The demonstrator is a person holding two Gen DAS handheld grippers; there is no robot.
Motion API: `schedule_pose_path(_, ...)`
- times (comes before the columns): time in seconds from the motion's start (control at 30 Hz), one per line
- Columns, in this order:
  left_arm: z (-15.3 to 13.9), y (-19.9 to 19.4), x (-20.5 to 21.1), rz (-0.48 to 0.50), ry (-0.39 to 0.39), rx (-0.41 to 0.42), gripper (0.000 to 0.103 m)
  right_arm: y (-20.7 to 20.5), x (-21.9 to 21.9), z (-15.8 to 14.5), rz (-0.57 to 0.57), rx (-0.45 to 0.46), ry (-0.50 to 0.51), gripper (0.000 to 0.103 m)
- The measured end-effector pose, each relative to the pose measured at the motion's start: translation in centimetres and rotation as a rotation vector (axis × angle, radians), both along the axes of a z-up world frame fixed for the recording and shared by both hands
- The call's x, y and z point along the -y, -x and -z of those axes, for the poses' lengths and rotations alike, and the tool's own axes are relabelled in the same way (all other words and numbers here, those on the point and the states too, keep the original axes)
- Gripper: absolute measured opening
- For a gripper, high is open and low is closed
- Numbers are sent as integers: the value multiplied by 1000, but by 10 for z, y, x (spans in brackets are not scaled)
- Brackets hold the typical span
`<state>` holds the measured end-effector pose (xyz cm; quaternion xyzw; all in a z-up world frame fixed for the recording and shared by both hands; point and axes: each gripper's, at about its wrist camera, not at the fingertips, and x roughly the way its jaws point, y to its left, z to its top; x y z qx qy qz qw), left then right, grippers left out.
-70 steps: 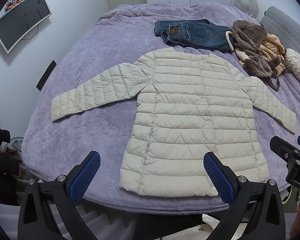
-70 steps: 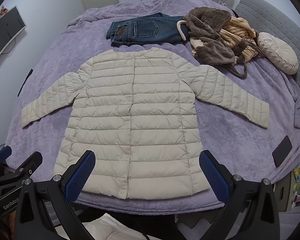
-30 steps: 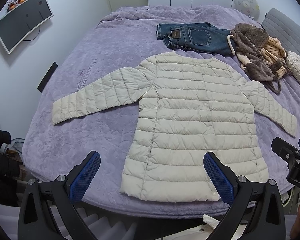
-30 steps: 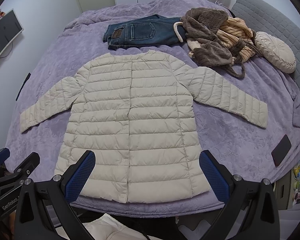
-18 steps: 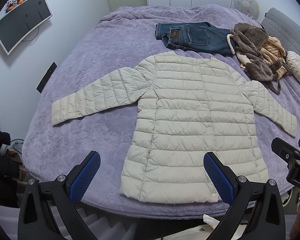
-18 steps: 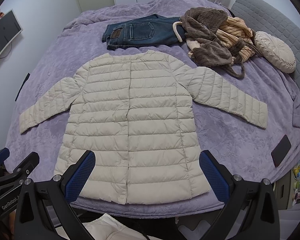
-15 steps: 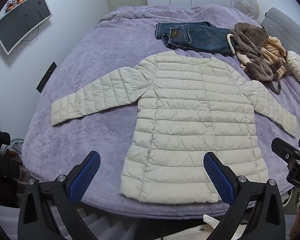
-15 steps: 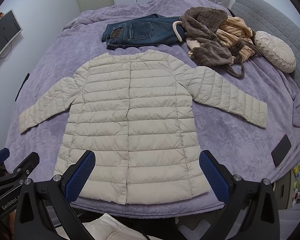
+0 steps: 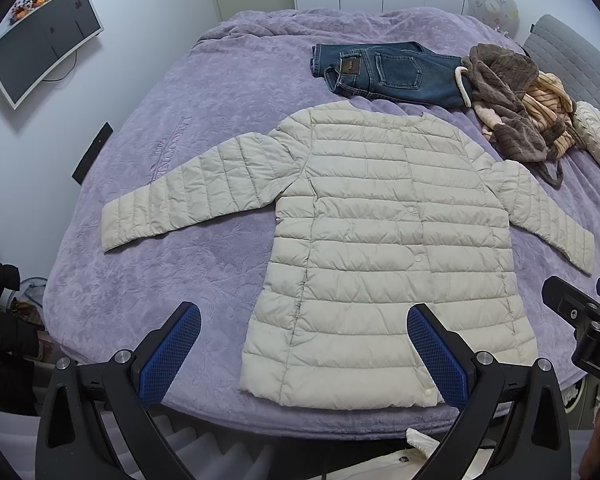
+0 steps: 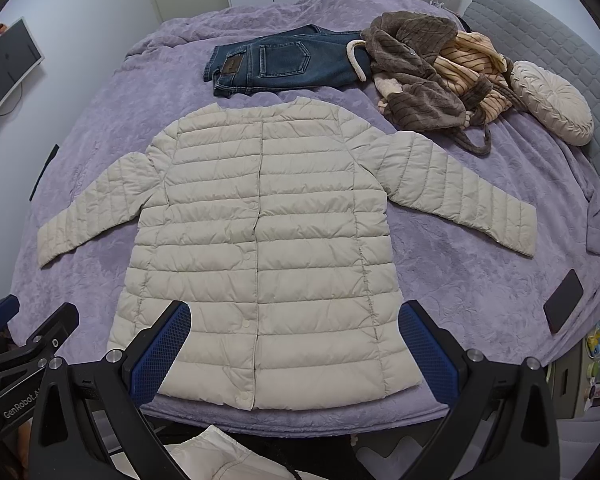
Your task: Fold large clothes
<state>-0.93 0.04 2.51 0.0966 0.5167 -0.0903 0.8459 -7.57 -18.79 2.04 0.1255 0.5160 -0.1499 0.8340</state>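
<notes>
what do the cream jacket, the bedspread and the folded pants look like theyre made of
Cream jacket: looks like thin, smooth synthetic shell over puffy filling, with a slight sheen and horizontal quilted channels. Bedspread: purple plush, probably fleece or velvet, matte with an embossed floral pattern. Folded pants: blue denim, shown by faded seams, a stitched back pocket and a brown waistband patch.

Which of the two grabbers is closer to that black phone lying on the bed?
Right. The right gripper hovers over the jacket's hem with the phone just off to its right; the left gripper sits farther left.
</notes>
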Motion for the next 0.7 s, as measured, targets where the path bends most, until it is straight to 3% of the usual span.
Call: schedule_pose_path(0.7, -1, -1, 0, 1, 0, -2, 103, -3, 1, 1, 0, -5, -3, 103)
